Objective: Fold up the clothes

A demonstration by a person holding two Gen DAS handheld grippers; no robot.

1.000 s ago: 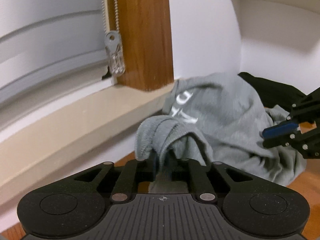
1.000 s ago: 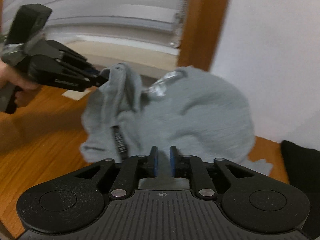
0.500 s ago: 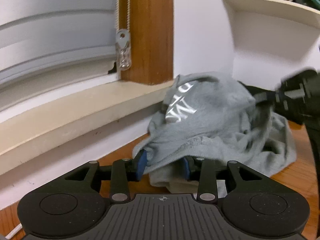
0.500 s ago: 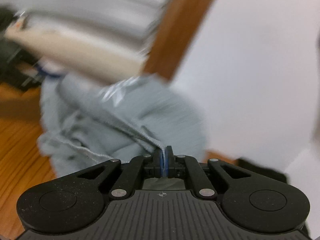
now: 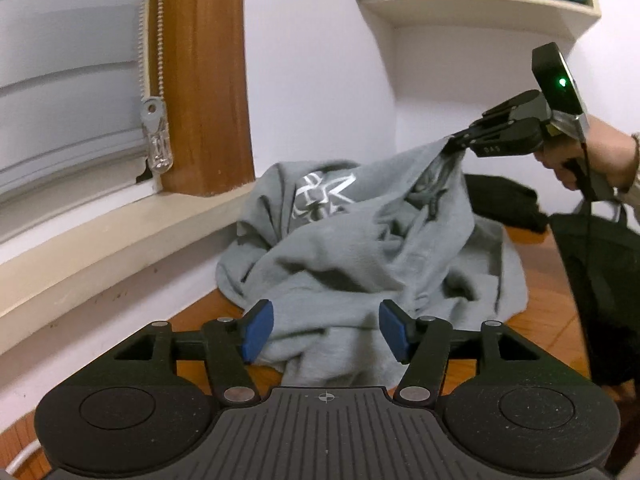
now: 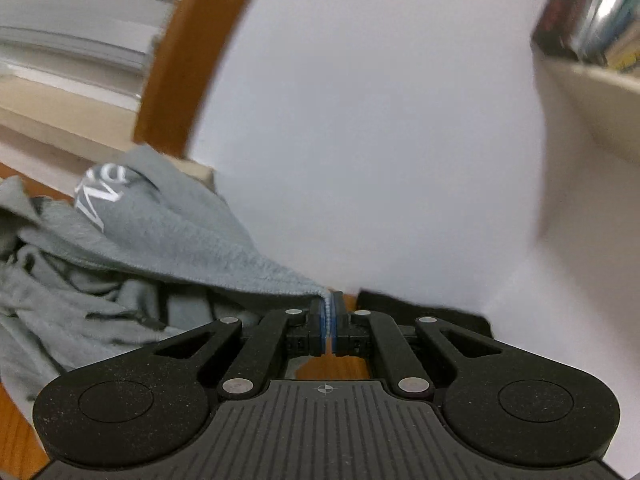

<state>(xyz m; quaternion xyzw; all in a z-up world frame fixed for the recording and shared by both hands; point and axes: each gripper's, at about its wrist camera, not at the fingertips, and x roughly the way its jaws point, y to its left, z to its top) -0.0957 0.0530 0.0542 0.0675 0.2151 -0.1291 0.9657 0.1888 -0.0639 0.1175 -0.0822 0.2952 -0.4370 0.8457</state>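
The grey sweatshirt point(image 5: 360, 248) lies in a loose heap on the wooden tabletop point(image 5: 536, 320), pushed up against the wall below the window sill point(image 5: 120, 248), its white printed lettering point(image 5: 320, 196) facing up and toward the wall. A black garment point(image 5: 504, 200) lies behind it, and a dark bag point(image 5: 600, 280) hangs at the right edge of my left view.

My right gripper point(image 6: 329, 320) is clamped on a stitched hem edge of the sweatshirt; in my right view the cloth shows as a thin pale line between the blue pads, and from my left view that edge is lifted clear of the heap. My left gripper point(image 5: 326, 330) is opening; a fold of the sweatshirt lies between its blue pads point(image 5: 256, 332), but neither presses on it.

Assessment: the step in hand is spreading the garment before any fold, and it is far from flat. To do it well, I judge the right gripper should keep its pinch and draw the hem up and away from the wall until the cloth hangs free. The left should then take a matching point on the same hem, not a bunched middle fold, so the two grips tension one straight edge.

Risk: the pinch is shallow and may slip under a hard pull.
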